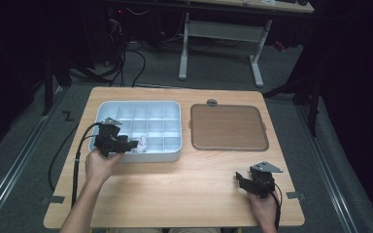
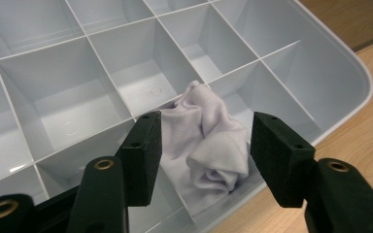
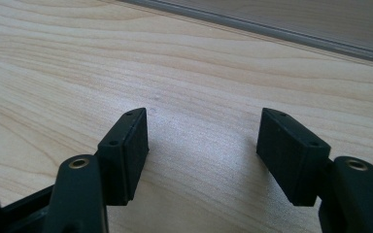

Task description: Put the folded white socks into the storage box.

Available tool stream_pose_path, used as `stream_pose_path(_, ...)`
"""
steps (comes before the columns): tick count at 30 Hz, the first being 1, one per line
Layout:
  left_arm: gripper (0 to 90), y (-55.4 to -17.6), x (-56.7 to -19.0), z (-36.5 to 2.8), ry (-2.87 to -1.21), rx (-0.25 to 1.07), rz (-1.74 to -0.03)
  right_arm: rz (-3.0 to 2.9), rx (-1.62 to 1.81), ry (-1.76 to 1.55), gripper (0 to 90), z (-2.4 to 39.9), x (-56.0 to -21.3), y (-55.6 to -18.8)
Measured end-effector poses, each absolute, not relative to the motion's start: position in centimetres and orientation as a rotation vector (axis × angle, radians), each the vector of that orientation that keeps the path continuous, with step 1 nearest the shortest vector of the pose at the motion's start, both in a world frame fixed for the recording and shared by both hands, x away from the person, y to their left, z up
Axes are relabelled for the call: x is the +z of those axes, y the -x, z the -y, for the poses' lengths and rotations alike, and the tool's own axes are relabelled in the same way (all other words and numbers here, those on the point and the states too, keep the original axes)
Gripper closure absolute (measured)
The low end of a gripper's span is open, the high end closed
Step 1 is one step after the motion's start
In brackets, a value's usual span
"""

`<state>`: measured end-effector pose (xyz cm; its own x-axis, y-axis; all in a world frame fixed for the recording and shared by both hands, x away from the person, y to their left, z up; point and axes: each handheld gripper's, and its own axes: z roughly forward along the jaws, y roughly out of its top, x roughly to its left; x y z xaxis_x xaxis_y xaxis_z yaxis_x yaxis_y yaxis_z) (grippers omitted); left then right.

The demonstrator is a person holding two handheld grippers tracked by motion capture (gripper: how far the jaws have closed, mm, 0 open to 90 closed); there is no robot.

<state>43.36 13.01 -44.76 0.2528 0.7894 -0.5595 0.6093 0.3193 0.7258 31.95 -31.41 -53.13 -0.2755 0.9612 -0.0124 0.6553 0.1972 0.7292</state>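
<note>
A crumpled white cloth [image 1: 141, 144] lies in a front-row compartment of the white divided tray [image 1: 175, 158] at the table's left. In the left gripper view the cloth [image 2: 199, 116] bulges over a divider near the tray's rounded front corner [image 2: 354, 73]. My left gripper [image 1: 135, 143] hovers just above it, jaws apart, pads on either side of the cloth and clear of it [image 2: 204, 145]. My right gripper [image 1: 239, 178] rests low over bare wood at the front right, open with nothing between its jaws [image 3: 204, 141].
A brown flat pad with a grey rim [image 1: 228, 127] lies right of the tray; its edge [image 3: 272, 26] runs across the top of the right gripper view. The tray's other compartments look empty. A wooden table [image 1: 175, 194] carries everything, with a desk frame on the floor beyond.
</note>
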Motion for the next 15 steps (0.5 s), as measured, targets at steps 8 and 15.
stream_pose_path(8, 44.1, -42.5, -44.3, -13.4, -1.348, 0.194, -1.419, -2.006, 0.857, -1.503, 36.3, 31.4, -53.1, -31.9)
stream_pose_path(15, 43.4, -41.6, -43.5, -13.4, -1.332, 0.188, -1.393, -2.006, 0.857, -1.503, 36.3, 31.4, -53.1, -31.9)
